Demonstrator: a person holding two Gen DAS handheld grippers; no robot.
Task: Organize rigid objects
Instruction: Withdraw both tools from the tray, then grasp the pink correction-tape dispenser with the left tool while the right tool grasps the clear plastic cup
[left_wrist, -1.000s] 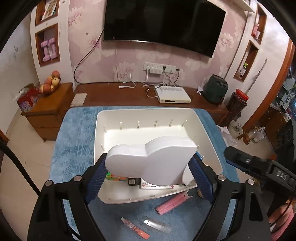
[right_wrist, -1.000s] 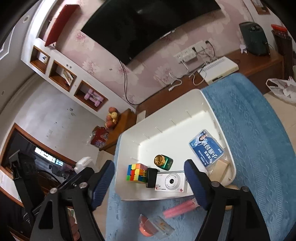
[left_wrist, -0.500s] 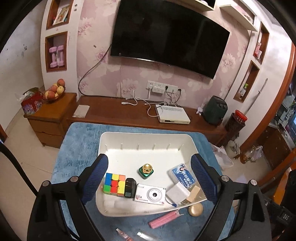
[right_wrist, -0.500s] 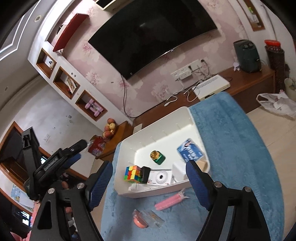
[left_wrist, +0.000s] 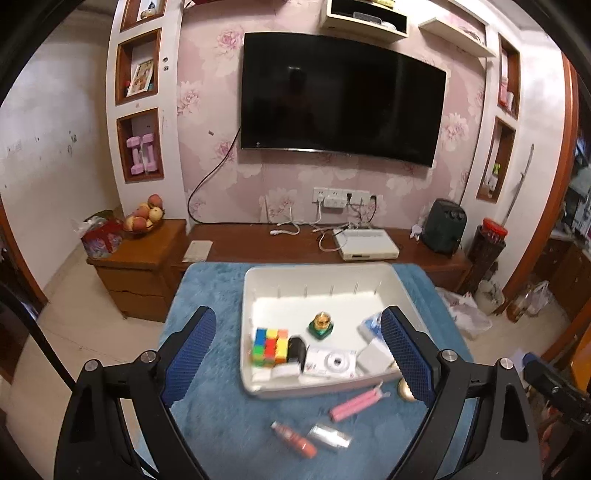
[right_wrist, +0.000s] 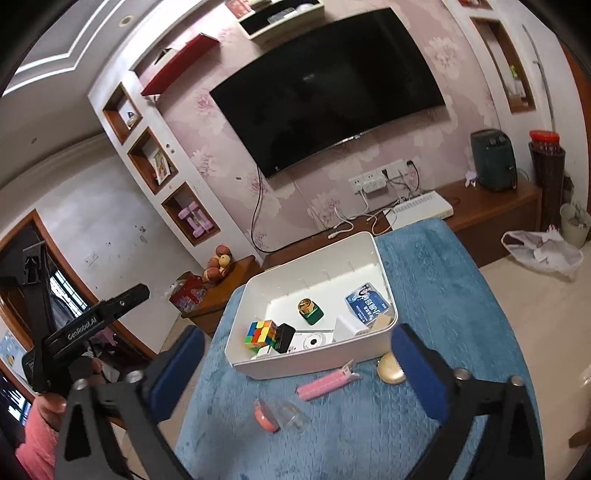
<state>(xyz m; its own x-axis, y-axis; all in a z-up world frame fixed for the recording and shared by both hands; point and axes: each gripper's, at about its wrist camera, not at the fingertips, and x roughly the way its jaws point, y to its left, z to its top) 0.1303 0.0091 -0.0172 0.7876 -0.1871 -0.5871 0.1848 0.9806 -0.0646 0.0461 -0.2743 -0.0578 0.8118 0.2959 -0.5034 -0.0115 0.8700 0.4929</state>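
A white bin (left_wrist: 317, 267) stands on the blue-covered table (left_wrist: 207, 288). In it lie a colour cube (left_wrist: 269, 345), a small white camera (left_wrist: 330, 363), a green bottle with a gold cap (left_wrist: 320, 325) and a blue card (right_wrist: 367, 301). On the cloth in front of the bin lie a pink bar (left_wrist: 356, 404), a gold compact (right_wrist: 391, 369), an orange tube (left_wrist: 295, 439) and a clear cap (left_wrist: 330, 437). My left gripper (left_wrist: 295, 314) hangs open and empty above the bin's near side. The right gripper (right_wrist: 297, 332) is opening its jaws wide, with nothing between them.
Behind the table runs a low wooden bench (left_wrist: 258, 247) with a white set-top box (left_wrist: 365, 245) and cables. A wooden cabinet (left_wrist: 140, 258) with fruit stands at the left. A plastic bag (right_wrist: 543, 251) lies on the floor to the right.
A second ago a wide white object sat between my left jaws; now they are empty. Both grippers have drawn back and up from the bin. The right jaws have spread wider.
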